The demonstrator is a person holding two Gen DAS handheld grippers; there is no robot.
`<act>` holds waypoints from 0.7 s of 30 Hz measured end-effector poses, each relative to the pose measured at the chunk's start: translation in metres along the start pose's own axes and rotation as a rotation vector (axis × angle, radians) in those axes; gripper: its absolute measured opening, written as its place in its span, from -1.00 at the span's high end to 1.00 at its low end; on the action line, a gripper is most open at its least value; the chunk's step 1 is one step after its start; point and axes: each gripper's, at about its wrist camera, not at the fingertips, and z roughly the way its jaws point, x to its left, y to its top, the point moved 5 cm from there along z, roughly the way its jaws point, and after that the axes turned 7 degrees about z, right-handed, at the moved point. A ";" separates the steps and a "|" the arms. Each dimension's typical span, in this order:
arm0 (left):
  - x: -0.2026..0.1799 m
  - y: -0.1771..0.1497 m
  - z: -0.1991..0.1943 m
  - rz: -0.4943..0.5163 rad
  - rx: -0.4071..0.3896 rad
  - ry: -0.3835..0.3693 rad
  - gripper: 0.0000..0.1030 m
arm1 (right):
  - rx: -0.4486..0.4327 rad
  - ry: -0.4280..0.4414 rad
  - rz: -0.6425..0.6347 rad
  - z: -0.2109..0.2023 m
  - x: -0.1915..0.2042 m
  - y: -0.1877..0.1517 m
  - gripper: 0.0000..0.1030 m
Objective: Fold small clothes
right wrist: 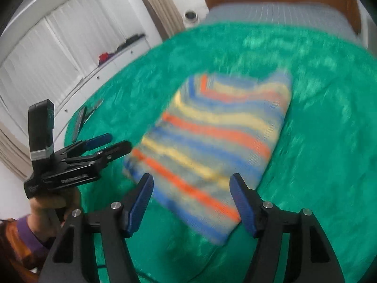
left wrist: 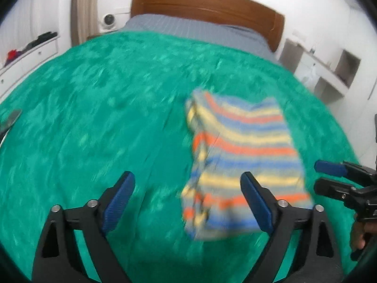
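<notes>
A small striped knit garment [left wrist: 242, 162], in orange, blue, yellow and grey, lies folded into a long rectangle on the green blanket [left wrist: 94, 122]; it also shows in the right wrist view [right wrist: 212, 136]. My left gripper [left wrist: 188, 179] is open and empty, above the blanket at the garment's near left end. My right gripper [right wrist: 190, 181] is open and empty, hovering over the garment's near end. Each gripper shows in the other's view: the right one [left wrist: 329, 176] beside the garment's right edge, the left one [right wrist: 113, 143] at the garment's left. Both views are motion-blurred.
The blanket covers a bed with a brown wooden headboard [left wrist: 207, 4] and grey striped sheet [left wrist: 195, 30]. A white drawer unit [right wrist: 77, 54] with dark and red items stands left. White shelves [left wrist: 325, 70] stand right. A flat dark object [right wrist: 79, 120] lies at the blanket's left edge.
</notes>
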 end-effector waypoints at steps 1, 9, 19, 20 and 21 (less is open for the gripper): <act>-0.002 0.011 0.009 0.003 0.015 -0.019 -0.82 | -0.018 -0.020 -0.009 -0.003 -0.003 0.010 -0.30; 0.008 0.018 0.102 0.029 0.229 0.062 -0.84 | 0.132 -0.119 0.124 0.077 -0.046 0.027 -0.31; 0.017 -0.024 0.030 0.031 0.151 -0.001 -0.89 | -0.009 -0.150 0.038 0.003 -0.011 -0.020 -0.34; 0.017 -0.033 0.034 0.039 0.175 0.012 -0.89 | 0.008 -0.157 0.034 0.006 -0.010 -0.034 -0.37; 0.016 -0.042 0.040 0.051 0.199 0.026 -0.89 | 0.035 -0.168 0.029 0.014 -0.009 -0.039 -0.37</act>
